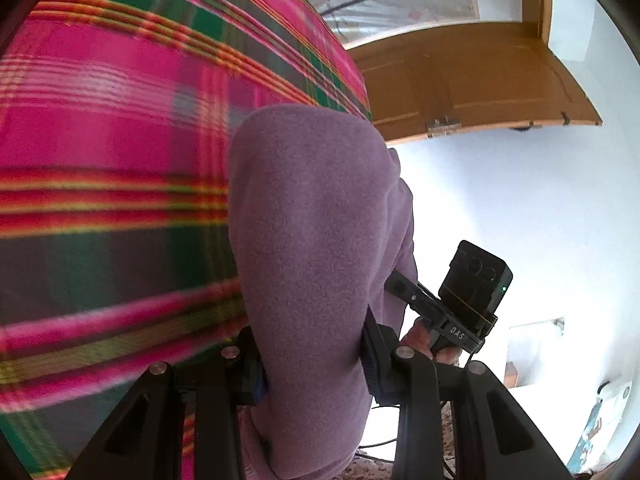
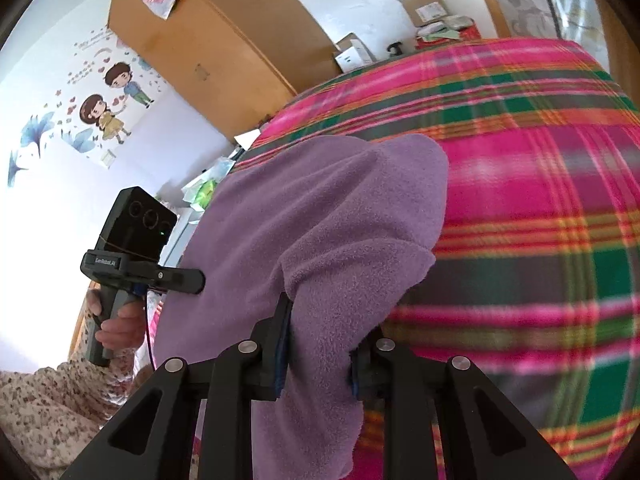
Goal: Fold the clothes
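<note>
A purple fleece garment (image 1: 312, 240) hangs between both grippers above a bed with a pink, green and red plaid cover (image 1: 100, 140). My left gripper (image 1: 312, 364) is shut on a thick bunch of the fleece, which bulges up over the fingers. In the right wrist view my right gripper (image 2: 320, 356) is shut on another bunch of the same fleece garment (image 2: 320, 220). Each view shows the other hand-held gripper beside the cloth: the right one (image 1: 404, 292) and the left one (image 2: 188, 280), each with a hand on its grip. The fingertips are hidden in cloth.
The plaid bed cover (image 2: 540, 200) fills the space beneath the garment. A wooden door (image 1: 460, 88) and white wall stand beyond the bed. A wooden wardrobe (image 2: 208, 48), wall stickers, cardboard boxes (image 2: 428, 6) and a floral sleeve (image 2: 44, 404) are in the right wrist view.
</note>
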`<state>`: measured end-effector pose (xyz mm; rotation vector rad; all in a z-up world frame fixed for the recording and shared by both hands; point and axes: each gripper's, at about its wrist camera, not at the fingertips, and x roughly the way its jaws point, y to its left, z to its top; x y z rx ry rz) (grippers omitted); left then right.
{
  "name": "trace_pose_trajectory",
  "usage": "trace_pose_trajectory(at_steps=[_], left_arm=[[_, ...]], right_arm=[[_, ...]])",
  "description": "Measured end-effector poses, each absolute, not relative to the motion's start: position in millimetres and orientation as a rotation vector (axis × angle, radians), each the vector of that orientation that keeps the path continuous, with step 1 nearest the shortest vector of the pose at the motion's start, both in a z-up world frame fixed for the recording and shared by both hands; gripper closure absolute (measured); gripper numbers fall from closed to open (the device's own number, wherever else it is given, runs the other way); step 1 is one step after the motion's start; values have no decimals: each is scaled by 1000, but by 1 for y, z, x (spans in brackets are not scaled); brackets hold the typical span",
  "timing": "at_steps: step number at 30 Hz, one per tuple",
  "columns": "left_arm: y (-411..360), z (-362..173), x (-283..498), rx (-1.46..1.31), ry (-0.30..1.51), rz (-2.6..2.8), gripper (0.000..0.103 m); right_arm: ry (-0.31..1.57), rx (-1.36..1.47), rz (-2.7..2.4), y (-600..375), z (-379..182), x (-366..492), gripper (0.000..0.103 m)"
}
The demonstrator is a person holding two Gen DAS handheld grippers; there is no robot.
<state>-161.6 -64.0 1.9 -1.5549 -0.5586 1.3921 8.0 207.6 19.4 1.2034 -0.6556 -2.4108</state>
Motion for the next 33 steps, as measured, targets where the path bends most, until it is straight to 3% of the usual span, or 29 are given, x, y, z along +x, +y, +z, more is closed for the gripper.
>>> trace_pose_trajectory(at_steps=[23, 33], left_arm=[[-91, 6, -242, -1527, -693, 1611, 64], [-88, -6, -230, -1532, -730, 1663, 64]], right_arm=[[-592, 1198, -2352, 137, 22, -127, 80], [-599, 1193, -2356, 109, 19, -180, 80]])
